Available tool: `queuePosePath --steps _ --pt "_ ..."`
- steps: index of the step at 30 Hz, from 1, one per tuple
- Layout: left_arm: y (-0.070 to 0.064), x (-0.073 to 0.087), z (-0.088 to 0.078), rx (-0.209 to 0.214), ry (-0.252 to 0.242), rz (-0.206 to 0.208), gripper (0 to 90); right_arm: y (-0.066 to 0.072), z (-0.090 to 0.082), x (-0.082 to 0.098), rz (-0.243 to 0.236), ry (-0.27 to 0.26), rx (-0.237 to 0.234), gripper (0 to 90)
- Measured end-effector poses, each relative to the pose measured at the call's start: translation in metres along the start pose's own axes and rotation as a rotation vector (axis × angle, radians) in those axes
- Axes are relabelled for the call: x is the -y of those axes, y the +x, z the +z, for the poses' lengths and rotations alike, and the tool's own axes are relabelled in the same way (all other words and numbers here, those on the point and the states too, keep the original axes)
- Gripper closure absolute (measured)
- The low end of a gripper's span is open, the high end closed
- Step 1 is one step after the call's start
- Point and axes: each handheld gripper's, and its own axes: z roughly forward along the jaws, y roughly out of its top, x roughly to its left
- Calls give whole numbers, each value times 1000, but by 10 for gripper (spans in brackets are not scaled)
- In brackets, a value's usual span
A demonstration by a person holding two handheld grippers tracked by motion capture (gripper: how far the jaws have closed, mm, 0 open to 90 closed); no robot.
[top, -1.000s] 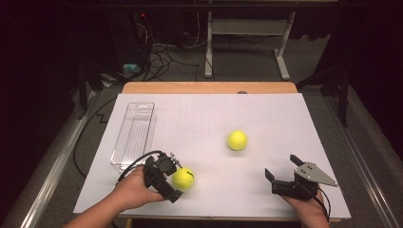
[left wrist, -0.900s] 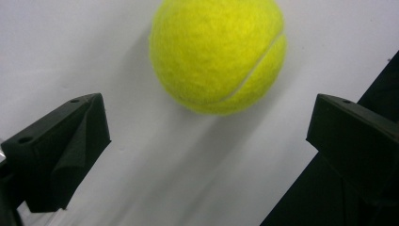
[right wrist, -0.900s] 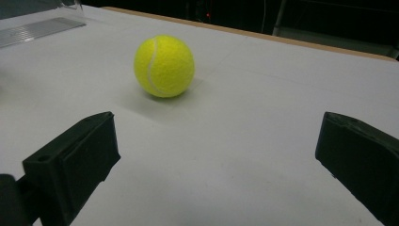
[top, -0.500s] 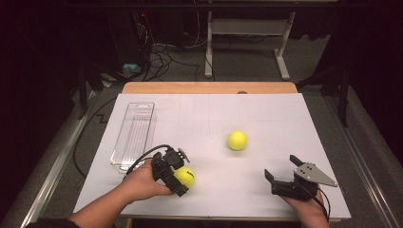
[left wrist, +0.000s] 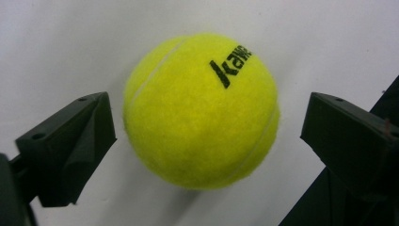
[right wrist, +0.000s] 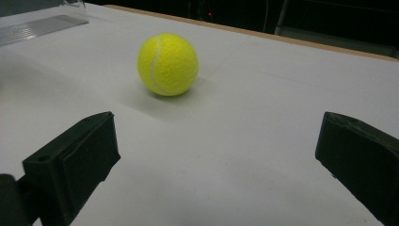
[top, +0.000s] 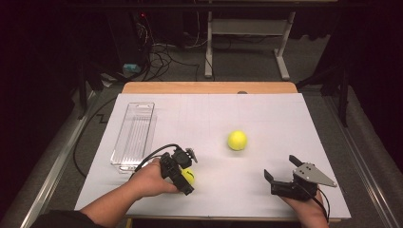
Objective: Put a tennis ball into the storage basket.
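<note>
- Presently, left gripper [left wrist: 207,136]: jaws just closing around tennis ball [left wrist: 201,110] on table [top: 266,118], not yet touching.
- Judged light, fuzzy, springy, prone to rolling; grip across its widest girth.

Table sheet [top: 214,118] brightly lit from overhead; surroundings dark. Soft shadows under both balls. Slight blur throughout.

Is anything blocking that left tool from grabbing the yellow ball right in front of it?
No. The tennis ball already sits between the left tool jaws, which have just been closing, with bare gaps either side.
</note>
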Motion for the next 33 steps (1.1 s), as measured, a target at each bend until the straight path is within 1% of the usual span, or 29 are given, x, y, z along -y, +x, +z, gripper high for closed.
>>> queuePosePath --steps 1,4,7,8,9,10,18,20,22,27,33 --pt "0 0 0 -1 1 2 48 0 0 0 0 0 0 1" --pt "0 -1 -1 -9 -3 -3 111 0 0 0 -2 0 0 1" --pt "1 -1 -1 -7 -3 -7 175 0 0 0 -1 -1 -1 1" --pt "1 -1 -1 -8 -3 -8 175 0 0 0 -1 -1 -1 1" --pt "1 -1 -1 -10 -4 -8 226 0 0 0 -2 -2 -1 1" --pt "1 -1 0 -17 -7 -8 254 0 0 0 -2 -2 -1 1" --pt "0 -1 -2 -23 0 -12 265 1 0 0 -1 -2 -1 1" --pt "0 -1 -3 -14 1 -12 265 1 0 0 2 -1 -2 1" --pt "0 -1 -4 -13 2 -12 266 1 0 0 -1 -2 -2 1" --pt "0 -2 -11 -5 -4 -14 265 1 0 0 -3 -1 0 1" --pt "4 -3 -21 -2 -6 -19 265 0 0 0 -5 -3 2 1"
